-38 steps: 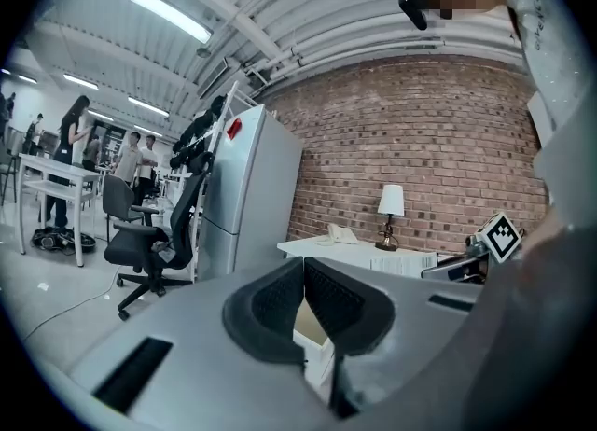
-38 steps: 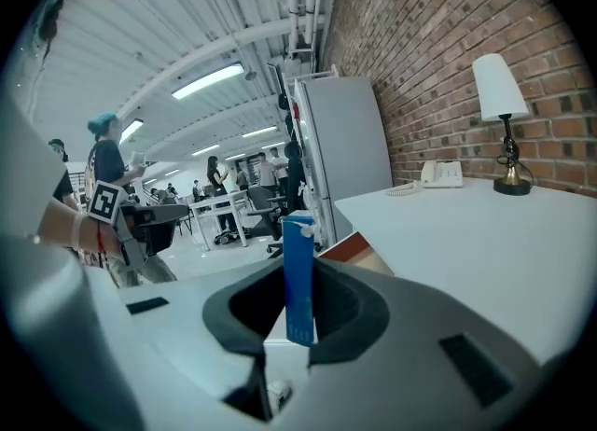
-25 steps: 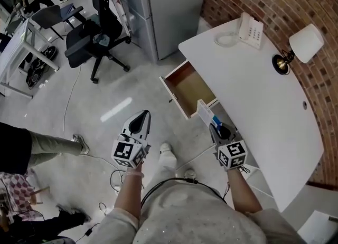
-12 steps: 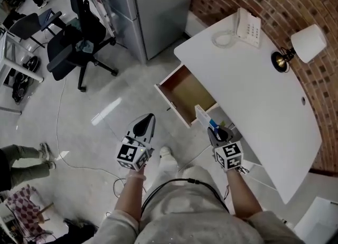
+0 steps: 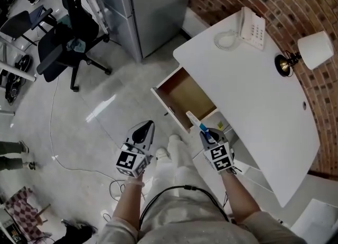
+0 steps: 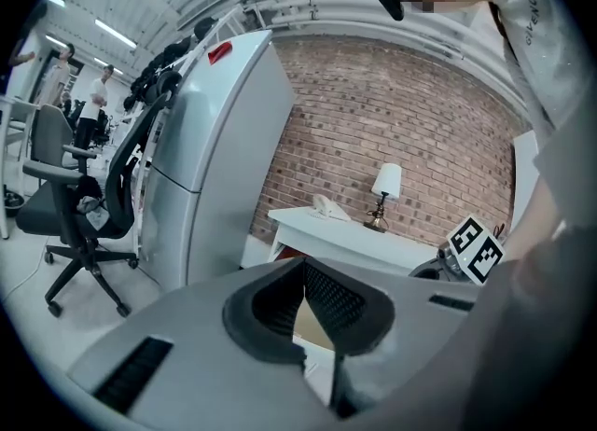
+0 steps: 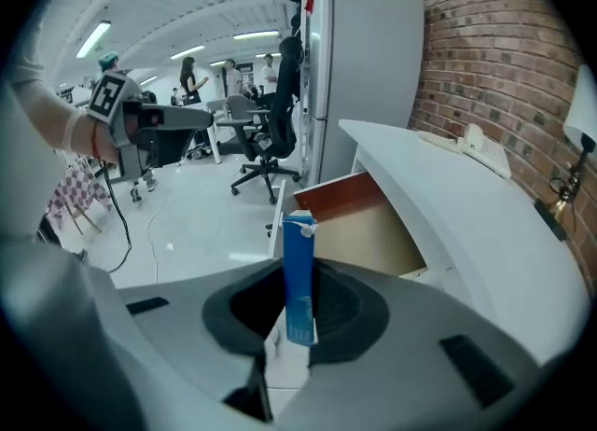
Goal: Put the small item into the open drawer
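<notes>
Lower centre, head view: both forearms stretched fwd, side by side. Right gripper [image 5: 205, 132] jaws part-closed, clamping small blue carton [image 5: 194, 121] upright, by near corner of open drawer [image 5: 186, 96], mid-frame. Left gripper [image 5: 143, 129] tips together, empty, over floor [image 5: 105, 111].

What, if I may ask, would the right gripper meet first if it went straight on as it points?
Most likely the open drawer: the right gripper, shut on the blue box, aims into it; depth is unclear.
</notes>
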The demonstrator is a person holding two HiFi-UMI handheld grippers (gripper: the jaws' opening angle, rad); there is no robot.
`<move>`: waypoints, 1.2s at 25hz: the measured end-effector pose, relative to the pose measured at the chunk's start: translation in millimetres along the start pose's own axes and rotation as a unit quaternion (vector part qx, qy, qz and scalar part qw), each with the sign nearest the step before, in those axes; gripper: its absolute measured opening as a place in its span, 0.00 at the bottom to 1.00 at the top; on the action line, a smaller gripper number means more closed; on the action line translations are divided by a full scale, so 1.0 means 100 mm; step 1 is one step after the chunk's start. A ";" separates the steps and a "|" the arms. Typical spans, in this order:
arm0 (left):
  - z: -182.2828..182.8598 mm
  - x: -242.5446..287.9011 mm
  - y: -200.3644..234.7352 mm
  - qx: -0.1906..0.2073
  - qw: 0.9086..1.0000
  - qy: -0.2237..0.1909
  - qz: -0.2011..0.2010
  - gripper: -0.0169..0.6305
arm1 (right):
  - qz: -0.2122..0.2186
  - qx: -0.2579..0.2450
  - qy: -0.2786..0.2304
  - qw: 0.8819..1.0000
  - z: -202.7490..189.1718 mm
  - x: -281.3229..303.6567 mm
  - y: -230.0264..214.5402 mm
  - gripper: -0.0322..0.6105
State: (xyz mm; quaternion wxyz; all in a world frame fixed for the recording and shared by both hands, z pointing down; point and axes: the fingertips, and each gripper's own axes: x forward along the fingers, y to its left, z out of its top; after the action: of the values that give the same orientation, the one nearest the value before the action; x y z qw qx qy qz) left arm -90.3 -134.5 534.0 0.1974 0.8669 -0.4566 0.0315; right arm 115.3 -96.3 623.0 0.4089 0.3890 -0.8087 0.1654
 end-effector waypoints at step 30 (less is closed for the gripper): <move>-0.37 0.48 0.35 -0.050 0.998 0.006 0.049 0.04 | -0.006 -0.240 0.221 0.945 -0.35 1.22 -0.17 0.15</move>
State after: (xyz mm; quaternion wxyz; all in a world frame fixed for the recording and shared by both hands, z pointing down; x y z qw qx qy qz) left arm -85.9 -175.3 590.4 0.2412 0.8327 -0.4979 0.0237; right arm 103.3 -146.8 740.0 0.6596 0.2379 -0.7115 0.0457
